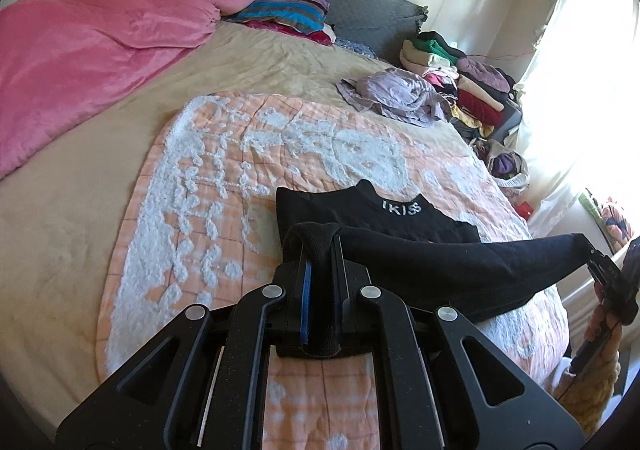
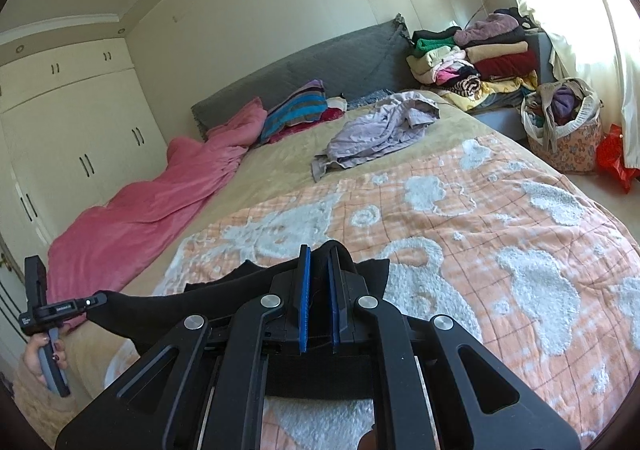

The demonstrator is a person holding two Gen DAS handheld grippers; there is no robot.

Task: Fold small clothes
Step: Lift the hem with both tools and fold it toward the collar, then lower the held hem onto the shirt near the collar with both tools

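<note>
My left tool (image 1: 320,246) and right tool (image 2: 320,270) both pinch the top's (image 1: 372,218) hem above the quilt (image 1: 240,154); folding has only begun.

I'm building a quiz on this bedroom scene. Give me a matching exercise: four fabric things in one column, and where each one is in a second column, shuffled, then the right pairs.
Things:
1. black knit garment with white collar lettering
2. crumpled lilac shirt
3. pink plush blanket
4. grey quilted headboard

Places:
A. bunched along the bed's far side, towards the wardrobe
B. upright at the head of the bed
C. loose on the beige sheet, beyond the peach quilt
D. on the peach quilt, its near edge pinched in both jaws

Pairs: 1-D, 2-C, 3-A, 4-B
</note>
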